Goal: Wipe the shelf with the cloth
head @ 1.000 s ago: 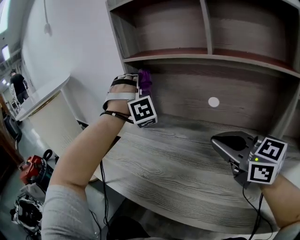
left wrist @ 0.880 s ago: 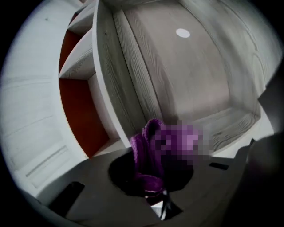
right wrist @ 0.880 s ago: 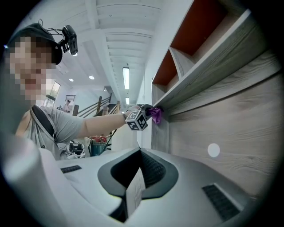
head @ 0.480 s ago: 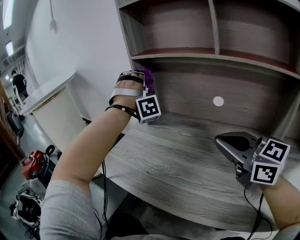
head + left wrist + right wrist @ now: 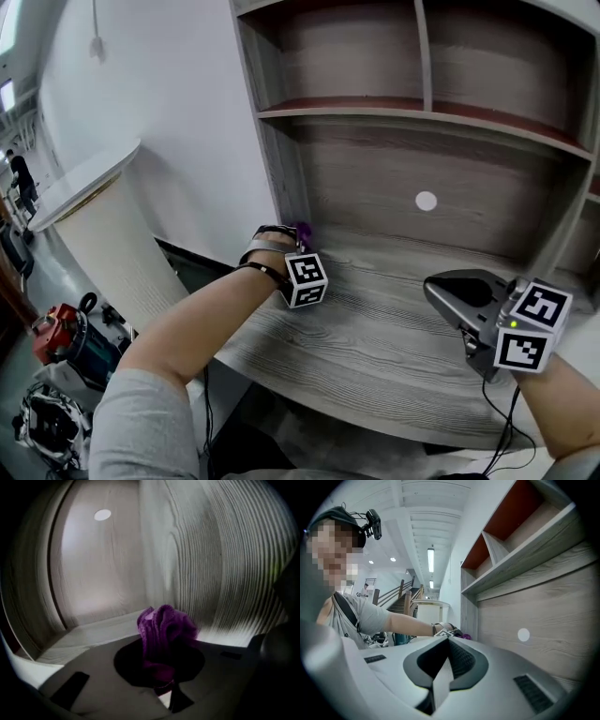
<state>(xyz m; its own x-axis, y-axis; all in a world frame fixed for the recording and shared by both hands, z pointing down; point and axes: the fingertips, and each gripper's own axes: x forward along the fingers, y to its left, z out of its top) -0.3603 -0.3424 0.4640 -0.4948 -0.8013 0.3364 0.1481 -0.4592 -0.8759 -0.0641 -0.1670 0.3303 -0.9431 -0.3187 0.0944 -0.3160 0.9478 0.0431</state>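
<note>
Your left tool [image 5: 165, 688] is clamped on the purple cloth [image 5: 165, 632]. In the head view the cloth sits bunched at center left, low beside the left upright of the shelf [image 5: 412, 114], just over the tabletop [image 5: 375, 328]. Your right tool [image 5: 440, 679], at lower right, has its jaws together with nothing between them.

The left arm [image 5: 192, 323] reaches up from the lower left of the frame, bare below a grey sleeve [image 5: 141, 422], with dark straps round the wrist [image 5: 265, 251]. The left gripper [image 5: 294, 236] sits near the middle, its jaws pinched tight on a purple cloth [image 5: 301, 229]. At the lower right the right gripper [image 5: 433, 285] points left, jaws pressed together with nothing between them. The right forearm [image 5: 562, 398] just shows in the corner.
</note>
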